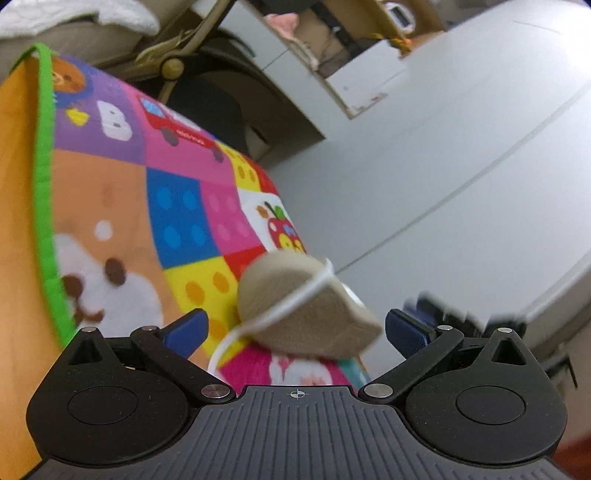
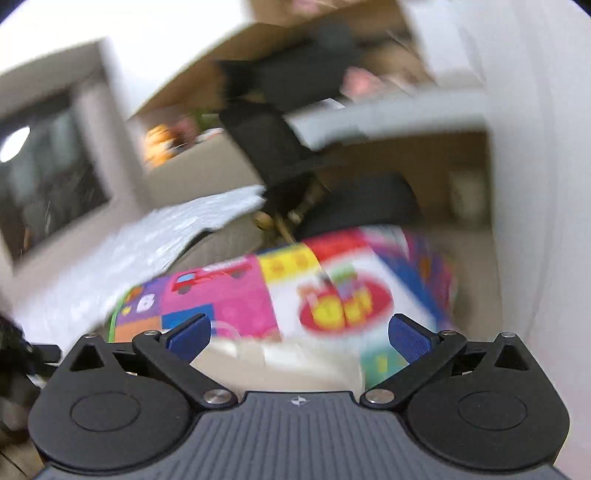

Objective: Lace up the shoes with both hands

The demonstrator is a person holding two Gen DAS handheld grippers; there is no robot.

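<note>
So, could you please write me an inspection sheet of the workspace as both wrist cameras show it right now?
Surface: colourful patchwork play mat with green edging, lying on a pale grey floor.
Job's things: beige fabric shoe at the mat's edge, with a loose white lace draped across it.
Clutter: nothing seen on the mat besides the shoe.
Tongs: left tongs open, shoe between the blue pads, not gripped; right tongs open, holding nothing, above a blurred pale shape.
Cables: nothing seen.
Surroundings: tan folding frame with a round hinge, white quilted cloth, brown cardboard box; the right view is heavily blurred.
</note>
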